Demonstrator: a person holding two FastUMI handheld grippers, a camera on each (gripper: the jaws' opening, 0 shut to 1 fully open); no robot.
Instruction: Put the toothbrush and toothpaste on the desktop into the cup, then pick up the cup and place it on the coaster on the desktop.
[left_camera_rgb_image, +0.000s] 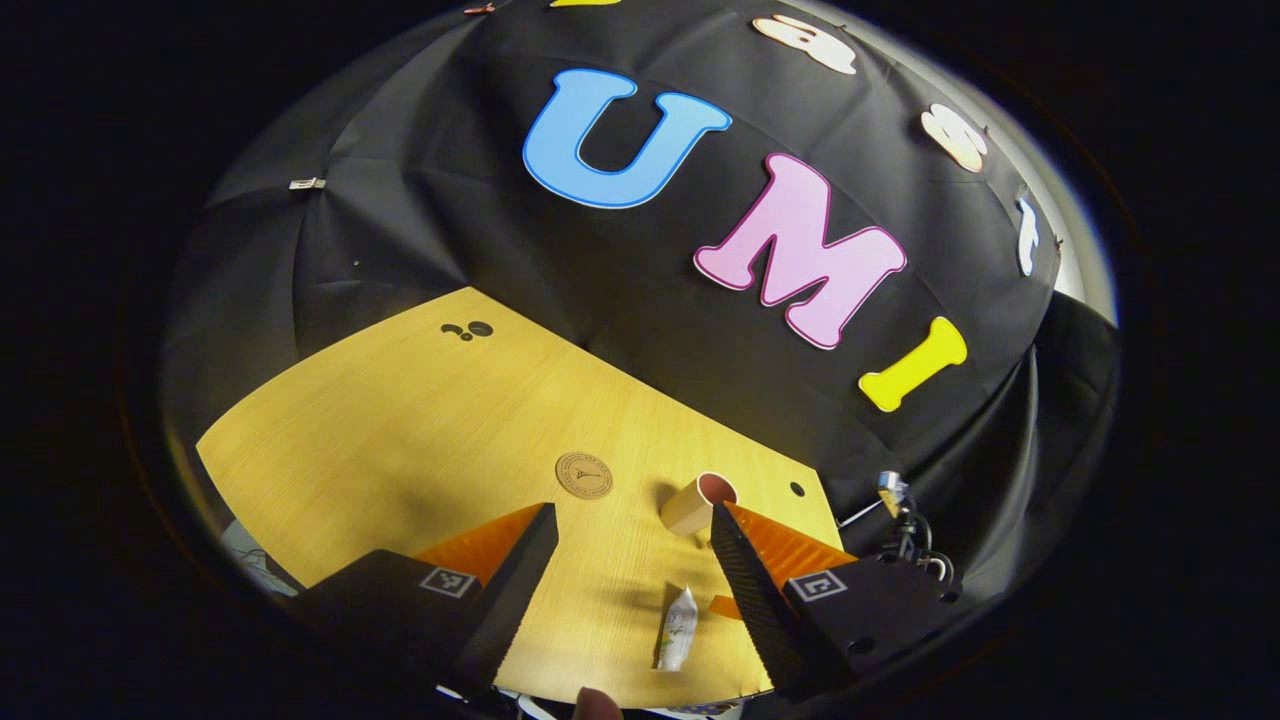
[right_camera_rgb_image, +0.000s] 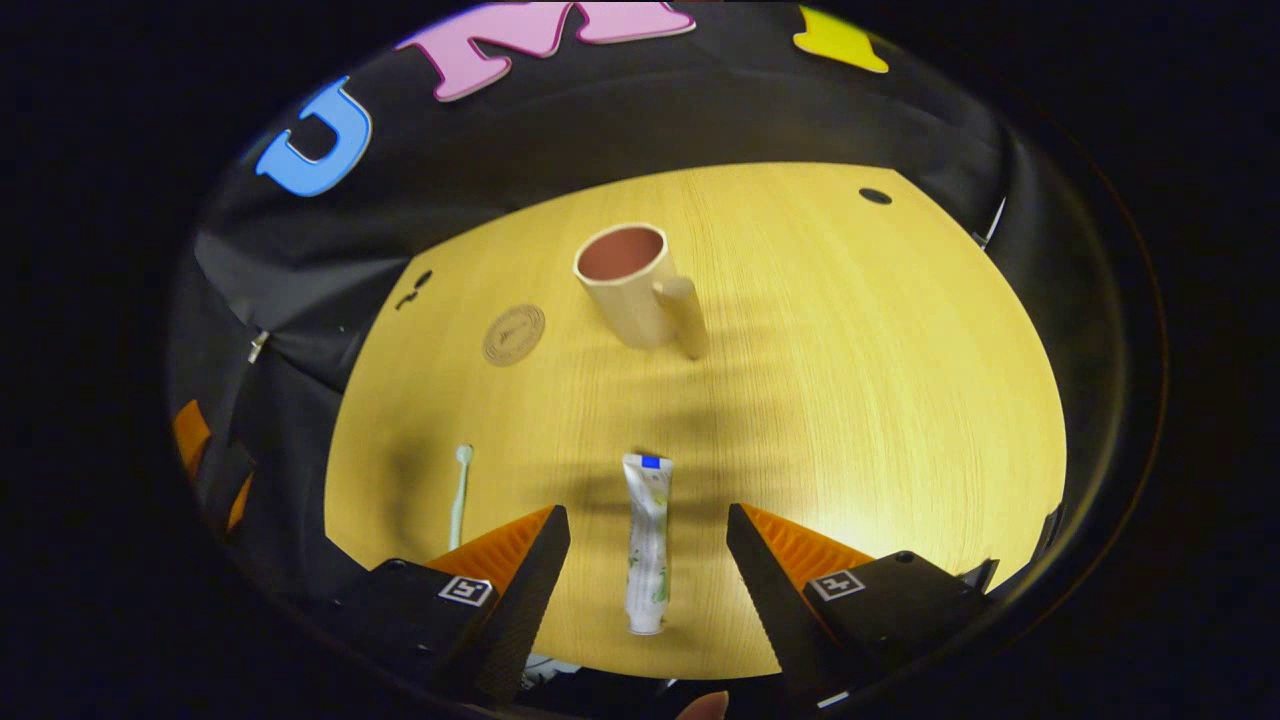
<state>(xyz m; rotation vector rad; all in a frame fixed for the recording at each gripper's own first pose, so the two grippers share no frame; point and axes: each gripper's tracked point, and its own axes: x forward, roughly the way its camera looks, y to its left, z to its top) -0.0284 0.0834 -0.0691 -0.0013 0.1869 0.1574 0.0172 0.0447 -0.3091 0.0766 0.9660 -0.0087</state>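
Observation:
In the right gripper view a white toothpaste tube (right_camera_rgb_image: 647, 540) lies flat on the wooden desktop (right_camera_rgb_image: 850, 400), right between the fingers of my open right gripper (right_camera_rgb_image: 648, 522), which hovers above it. A pale toothbrush (right_camera_rgb_image: 459, 494) lies to its left. Farther off stands the beige cup (right_camera_rgb_image: 630, 285), upright, pink inside, handle toward me. The round brown coaster (right_camera_rgb_image: 513, 334) lies left of the cup. In the left gripper view my left gripper (left_camera_rgb_image: 632, 520) is open and holds nothing, above the desk, with the toothpaste tube (left_camera_rgb_image: 677, 628), the cup (left_camera_rgb_image: 698, 503) and the coaster (left_camera_rgb_image: 584, 474) ahead.
Black cloth walls close the booth behind and beside the desk. Small dark holes (right_camera_rgb_image: 875, 196) mark the desktop's far corners. The left gripper's orange parts (right_camera_rgb_image: 190, 440) show at the left rim of the right gripper view. A stand with cables (left_camera_rgb_image: 905, 520) sits off the desk's right edge.

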